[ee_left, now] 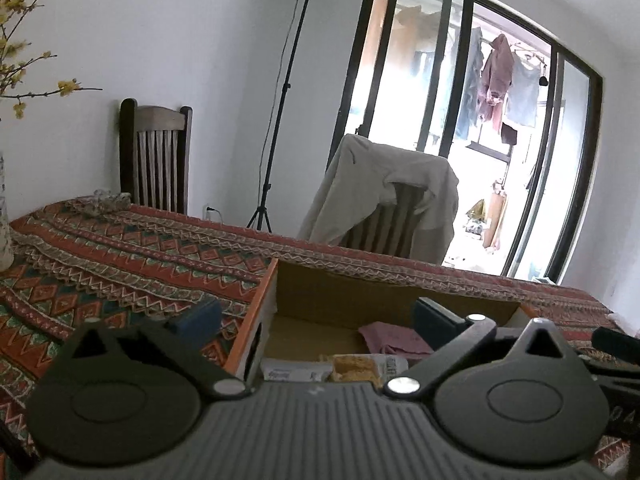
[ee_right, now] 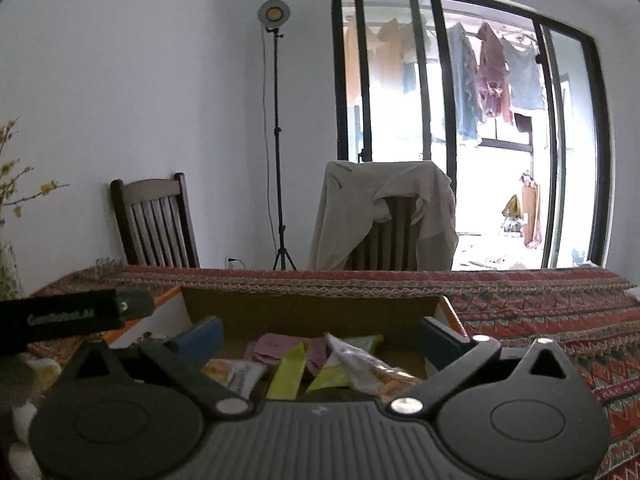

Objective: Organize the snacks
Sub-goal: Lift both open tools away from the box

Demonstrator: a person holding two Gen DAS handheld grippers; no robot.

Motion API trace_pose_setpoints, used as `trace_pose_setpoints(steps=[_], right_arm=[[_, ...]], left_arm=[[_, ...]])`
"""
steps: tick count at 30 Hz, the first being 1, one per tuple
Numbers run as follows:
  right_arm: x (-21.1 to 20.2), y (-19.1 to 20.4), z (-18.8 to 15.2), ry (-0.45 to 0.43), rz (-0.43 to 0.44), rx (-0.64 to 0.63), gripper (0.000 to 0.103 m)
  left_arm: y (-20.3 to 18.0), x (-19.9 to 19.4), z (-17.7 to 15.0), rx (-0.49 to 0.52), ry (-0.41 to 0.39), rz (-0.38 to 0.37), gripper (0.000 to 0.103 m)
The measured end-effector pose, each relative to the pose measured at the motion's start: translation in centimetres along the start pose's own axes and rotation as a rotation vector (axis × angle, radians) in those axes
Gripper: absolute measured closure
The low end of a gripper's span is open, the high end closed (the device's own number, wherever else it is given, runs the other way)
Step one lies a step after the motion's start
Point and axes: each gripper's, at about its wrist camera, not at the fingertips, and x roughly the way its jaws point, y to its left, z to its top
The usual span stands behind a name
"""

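An open cardboard box (ee_left: 320,292) with orange-edged flaps sits on the patterned tablecloth; it also shows in the right wrist view (ee_right: 312,308). Inside lie a pink packet (ee_left: 390,336), a white packet (ee_left: 296,370) and a cracker pack (ee_left: 354,366). In the right wrist view the box holds a pink packet (ee_right: 276,346), green packets (ee_right: 288,372) and clear-wrapped snacks (ee_right: 360,364). My left gripper (ee_left: 316,318) is open and empty above the box's left side. My right gripper (ee_right: 320,332) is open and empty over the box. The left gripper's body (ee_right: 60,316) shows at the left.
The tablecloth-covered table (ee_left: 120,256) spreads left and right of the box. A wooden chair (ee_left: 156,156) and a chair draped with a beige jacket (ee_left: 384,196) stand behind it. A light stand (ee_left: 280,96) is by the wall. A white vase (ee_left: 4,224) is at far left.
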Motion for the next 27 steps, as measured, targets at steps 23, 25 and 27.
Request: trace_pose_setpoints(steps=[23,25,27], right_arm=[[-3.4,0.8,2.0,0.002,-0.012,-0.040,0.000],[-4.2,0.9,2.0,0.007,-0.009,-0.044,0.000],[-5.0,1.2,1.6,0.016,-0.009,-0.047,0.000]], left_arm=[[0.2,-5.3,2.0,0.001,-0.006,-0.005,0.000],[0.6,-6.2,1.7,0.010,-0.004,0.005,0.000],[1.2,-7.1,1.4,0.010,0.007,0.008,0.000]])
